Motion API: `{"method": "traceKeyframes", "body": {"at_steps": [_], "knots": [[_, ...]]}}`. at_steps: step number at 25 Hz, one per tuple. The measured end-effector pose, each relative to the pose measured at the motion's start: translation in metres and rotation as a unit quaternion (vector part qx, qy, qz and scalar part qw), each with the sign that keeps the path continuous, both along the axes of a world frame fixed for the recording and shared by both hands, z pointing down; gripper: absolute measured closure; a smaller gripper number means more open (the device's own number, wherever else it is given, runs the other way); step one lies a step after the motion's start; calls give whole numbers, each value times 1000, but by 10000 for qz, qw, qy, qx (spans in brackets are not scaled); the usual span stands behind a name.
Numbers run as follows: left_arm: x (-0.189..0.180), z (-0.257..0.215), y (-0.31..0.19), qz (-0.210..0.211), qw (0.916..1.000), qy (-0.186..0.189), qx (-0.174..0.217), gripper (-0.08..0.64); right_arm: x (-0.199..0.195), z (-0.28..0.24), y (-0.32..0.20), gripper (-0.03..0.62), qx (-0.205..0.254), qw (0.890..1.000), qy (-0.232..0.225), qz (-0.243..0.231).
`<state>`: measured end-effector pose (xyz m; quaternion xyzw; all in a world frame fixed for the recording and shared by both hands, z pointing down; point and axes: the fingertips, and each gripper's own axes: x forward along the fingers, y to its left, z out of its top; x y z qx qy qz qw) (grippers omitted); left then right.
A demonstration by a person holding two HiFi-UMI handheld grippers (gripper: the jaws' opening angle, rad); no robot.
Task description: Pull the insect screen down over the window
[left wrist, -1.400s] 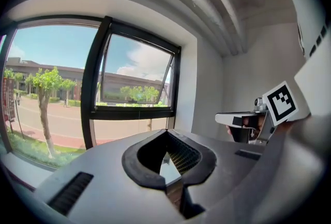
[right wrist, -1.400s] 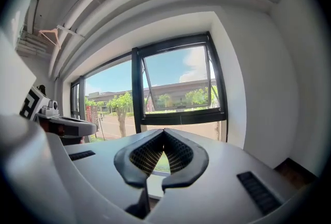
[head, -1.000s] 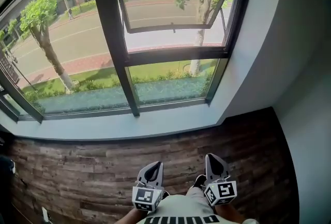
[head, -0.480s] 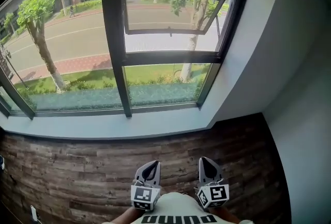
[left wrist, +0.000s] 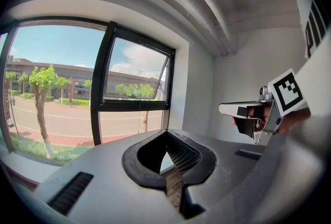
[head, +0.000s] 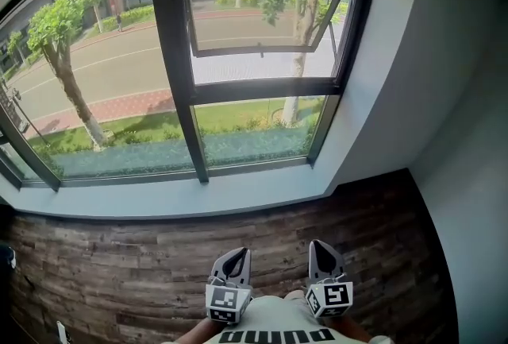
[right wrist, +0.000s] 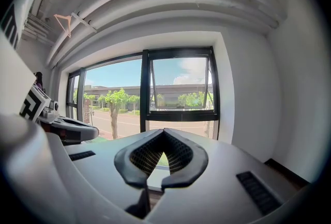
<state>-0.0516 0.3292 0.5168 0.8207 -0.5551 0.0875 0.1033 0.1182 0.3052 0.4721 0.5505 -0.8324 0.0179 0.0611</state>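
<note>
Head view: the black-framed glass window (head: 262, 56) is uncovered and no insect screen is drawn. The left gripper (head: 235, 257) and right gripper (head: 324, 250) hang low, jaws together and empty, so the task looks unstarted.

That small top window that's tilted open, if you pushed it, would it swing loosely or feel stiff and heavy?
The tilted sash is glass in a thick dark frame, so probably rigid and heavy. It stands open at an angle, so hinges or stays likely hold it; expect resistance, not loose swinging. Being glass, it is safer pushed by its frame.
</note>
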Motion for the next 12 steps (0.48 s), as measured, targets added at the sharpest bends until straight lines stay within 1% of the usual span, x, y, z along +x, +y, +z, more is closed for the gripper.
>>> {"method": "traceKeyframes", "body": {"at_steps": [3,12], "knots": [[-3,-1,6,-15,10000,-29,11,548,-3,1,3,588,4,10000,11,-24],[-9,-6,11,-67,9999,78,106,548,-16,-1,10,588,89,9997,141,-168]]}}
